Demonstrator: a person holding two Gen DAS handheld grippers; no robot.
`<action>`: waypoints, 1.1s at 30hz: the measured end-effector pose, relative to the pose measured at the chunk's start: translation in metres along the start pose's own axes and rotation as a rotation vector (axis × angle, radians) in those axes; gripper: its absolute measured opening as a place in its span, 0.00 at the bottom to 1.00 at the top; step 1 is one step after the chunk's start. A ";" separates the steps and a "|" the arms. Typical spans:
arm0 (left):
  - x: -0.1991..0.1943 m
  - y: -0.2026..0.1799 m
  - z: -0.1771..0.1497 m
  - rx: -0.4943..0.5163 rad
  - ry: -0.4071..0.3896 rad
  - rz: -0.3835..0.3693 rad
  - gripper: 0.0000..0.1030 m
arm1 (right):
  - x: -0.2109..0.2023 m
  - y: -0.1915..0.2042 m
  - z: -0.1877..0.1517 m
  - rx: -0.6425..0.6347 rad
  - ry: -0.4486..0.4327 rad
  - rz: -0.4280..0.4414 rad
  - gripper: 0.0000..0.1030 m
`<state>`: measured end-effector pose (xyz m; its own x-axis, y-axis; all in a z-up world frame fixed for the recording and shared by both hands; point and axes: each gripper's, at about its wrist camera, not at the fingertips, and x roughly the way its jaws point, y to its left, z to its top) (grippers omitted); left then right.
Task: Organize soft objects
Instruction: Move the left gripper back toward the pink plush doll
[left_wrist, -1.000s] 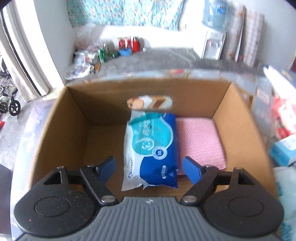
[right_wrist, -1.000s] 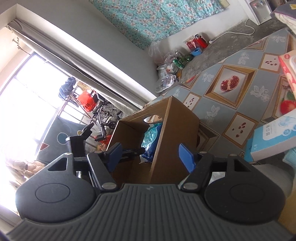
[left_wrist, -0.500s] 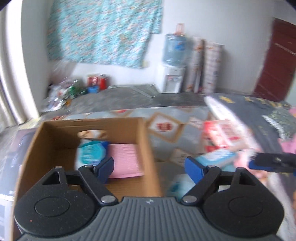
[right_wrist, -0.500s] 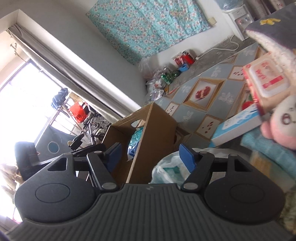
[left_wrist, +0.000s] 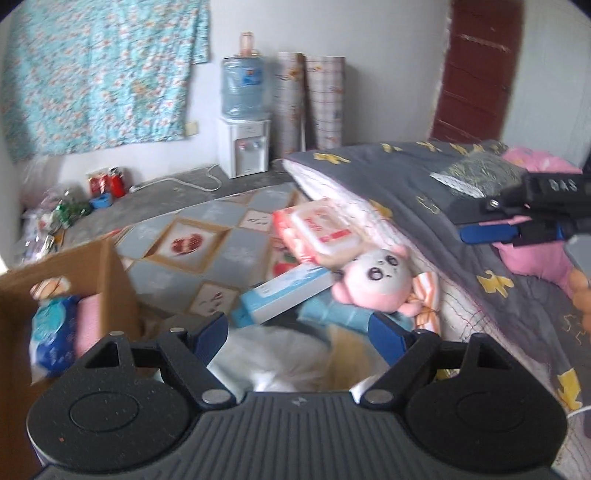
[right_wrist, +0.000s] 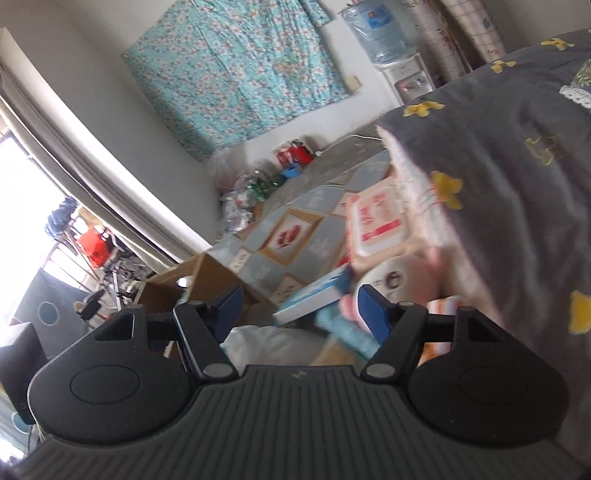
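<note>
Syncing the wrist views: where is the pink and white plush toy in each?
Left wrist: pink and white plush toy right of centre, against the grey bedspread.
Right wrist: the toy lower right of centre, partly behind the gripper's right finger.
Shared landmark: red and white wipes pack, directly above it.

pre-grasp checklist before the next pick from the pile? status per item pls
1. Left hand-held gripper open and empty: ok.
2. Right hand-held gripper open and empty: ok.
3. Cardboard box has spare room beside the blue wipes pack and pink cloth: cannot tell, mostly out of view.
4. Pink plush toy exposed on top of the pile: ok.
5. Plush free of neighbours: not ok, the red-and-white wipes pack touches it.
6. Image sharpness: not ok, blurred.
</note>
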<state>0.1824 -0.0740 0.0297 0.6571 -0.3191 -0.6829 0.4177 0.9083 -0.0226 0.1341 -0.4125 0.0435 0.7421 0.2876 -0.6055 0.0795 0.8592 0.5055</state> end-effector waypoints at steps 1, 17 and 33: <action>0.007 -0.006 0.002 0.015 0.004 0.002 0.80 | 0.003 -0.006 0.004 0.006 0.006 -0.013 0.66; 0.095 -0.031 0.037 0.064 0.142 -0.030 0.54 | 0.053 -0.044 -0.049 -0.065 0.169 -0.111 0.29; 0.106 -0.014 0.036 0.036 0.152 -0.024 0.48 | 0.096 -0.016 -0.064 -0.293 0.218 -0.264 0.32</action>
<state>0.2688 -0.1307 -0.0162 0.5448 -0.2936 -0.7855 0.4560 0.8898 -0.0163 0.1615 -0.3710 -0.0623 0.5619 0.0978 -0.8214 0.0321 0.9897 0.1398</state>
